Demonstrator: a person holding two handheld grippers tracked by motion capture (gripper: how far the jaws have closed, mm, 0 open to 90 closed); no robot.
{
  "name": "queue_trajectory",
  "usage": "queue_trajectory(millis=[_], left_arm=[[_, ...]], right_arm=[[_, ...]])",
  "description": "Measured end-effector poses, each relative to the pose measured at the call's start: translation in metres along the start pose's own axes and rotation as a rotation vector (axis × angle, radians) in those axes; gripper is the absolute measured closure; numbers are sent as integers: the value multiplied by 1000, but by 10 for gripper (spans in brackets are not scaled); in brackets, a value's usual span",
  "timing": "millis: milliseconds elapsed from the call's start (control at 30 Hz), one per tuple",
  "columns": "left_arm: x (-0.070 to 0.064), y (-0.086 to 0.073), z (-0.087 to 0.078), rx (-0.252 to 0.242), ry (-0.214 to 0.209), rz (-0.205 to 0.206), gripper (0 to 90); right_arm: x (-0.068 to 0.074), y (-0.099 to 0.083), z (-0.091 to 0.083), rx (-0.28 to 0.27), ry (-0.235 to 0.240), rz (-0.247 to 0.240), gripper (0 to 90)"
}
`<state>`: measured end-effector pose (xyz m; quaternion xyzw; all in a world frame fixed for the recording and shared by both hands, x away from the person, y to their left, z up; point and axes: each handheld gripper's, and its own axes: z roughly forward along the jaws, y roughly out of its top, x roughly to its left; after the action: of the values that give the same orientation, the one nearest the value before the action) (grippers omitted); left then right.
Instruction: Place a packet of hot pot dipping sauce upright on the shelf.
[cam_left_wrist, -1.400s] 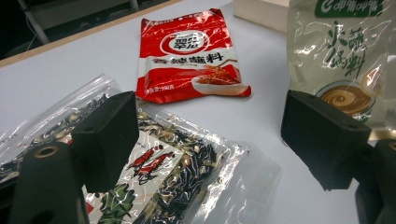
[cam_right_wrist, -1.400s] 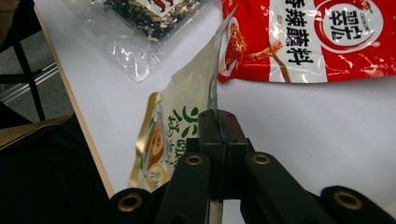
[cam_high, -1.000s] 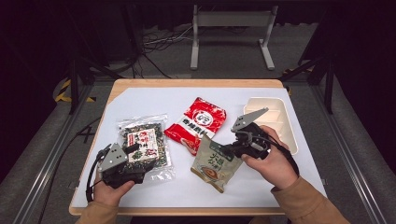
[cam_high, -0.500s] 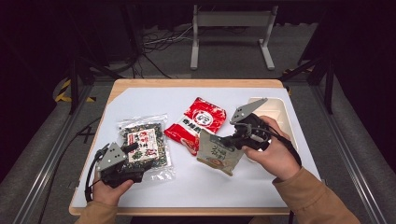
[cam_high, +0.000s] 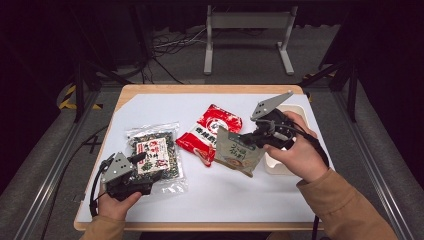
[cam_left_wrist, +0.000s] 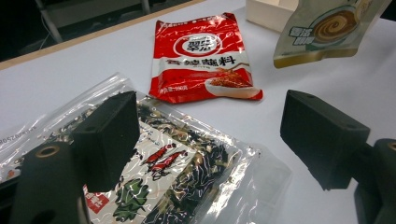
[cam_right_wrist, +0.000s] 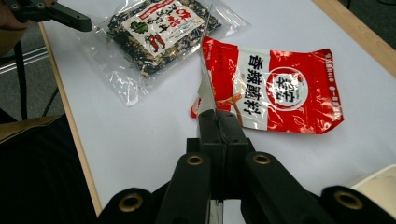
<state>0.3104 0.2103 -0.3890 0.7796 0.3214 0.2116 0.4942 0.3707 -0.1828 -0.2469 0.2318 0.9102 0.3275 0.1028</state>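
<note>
Beige pouch now lifted higher, clamped in right gripper, left gripper wide

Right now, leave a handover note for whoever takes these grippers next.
Right claw: shut on the edge of the beige pouch, held lifted off the table beside the white tray.
Left claw: open, jaws over the clear seaweed packet, not gripping it.
Red packet: flat on the table, mid-table, untouched.
Done: beige pouch picked up.
Left, likely: set the pouch in the tray, then take the red and clear packets; the tray's contents can't be made out.
</note>
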Motion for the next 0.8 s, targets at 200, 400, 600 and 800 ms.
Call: queue_trajectory(millis=[200, 400, 600, 800], left_arm=[[2, -1, -1, -3, 2, -20, 202], [2, -1, -2, -5, 9, -14, 202], [3, -1, -2, -6, 12, -15, 202], [5, -1, -3, -6, 14, -21, 202]], right_arm=[[-9, 2, -9, -21, -18, -3, 900], [-17, 5, -19, -33, -59, -27, 900], [-26, 7, -29, -27, -96, -42, 900], [-38, 7, -38, -29, -110, -32, 900]])
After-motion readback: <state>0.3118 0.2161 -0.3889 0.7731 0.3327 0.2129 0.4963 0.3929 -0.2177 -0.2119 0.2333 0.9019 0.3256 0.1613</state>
